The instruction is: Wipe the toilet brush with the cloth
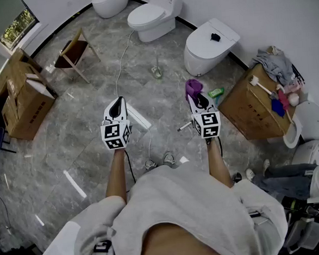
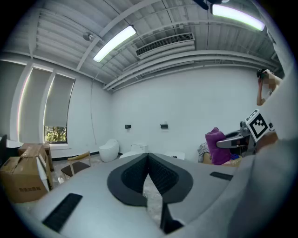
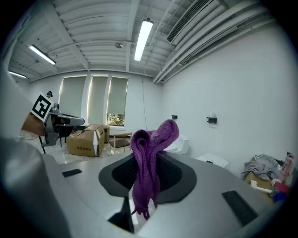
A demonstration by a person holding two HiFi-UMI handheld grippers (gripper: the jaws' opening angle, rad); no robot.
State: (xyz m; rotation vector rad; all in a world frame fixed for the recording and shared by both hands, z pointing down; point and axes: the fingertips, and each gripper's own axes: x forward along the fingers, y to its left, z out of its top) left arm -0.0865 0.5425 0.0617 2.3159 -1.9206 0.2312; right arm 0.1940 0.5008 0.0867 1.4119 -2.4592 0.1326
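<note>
The head view takes in the grey marble floor [image 1: 83,129], three white toilets along the wall, the middle one [image 1: 154,13] between the other two, cardboard boxes [image 1: 27,103] at the left and a wooden chair [image 1: 75,51]. The person holds both tools out level, side by side and well apart.

The left tool [image 2: 148,174] has its jaws closed together with nothing between them, as its own view shows plainly. The right tool [image 3: 146,172] is clamped on a purple cloth [image 3: 149,153], which stands bunched above the jaws with a frayed end hanging below; from the head view only a purple tuft shows at its tip.

Only the head view shows what is probably the toilet brush [image 1: 156,70], a thin upright handle on a small base, on the floor between two toilets, far from both tools.
</note>
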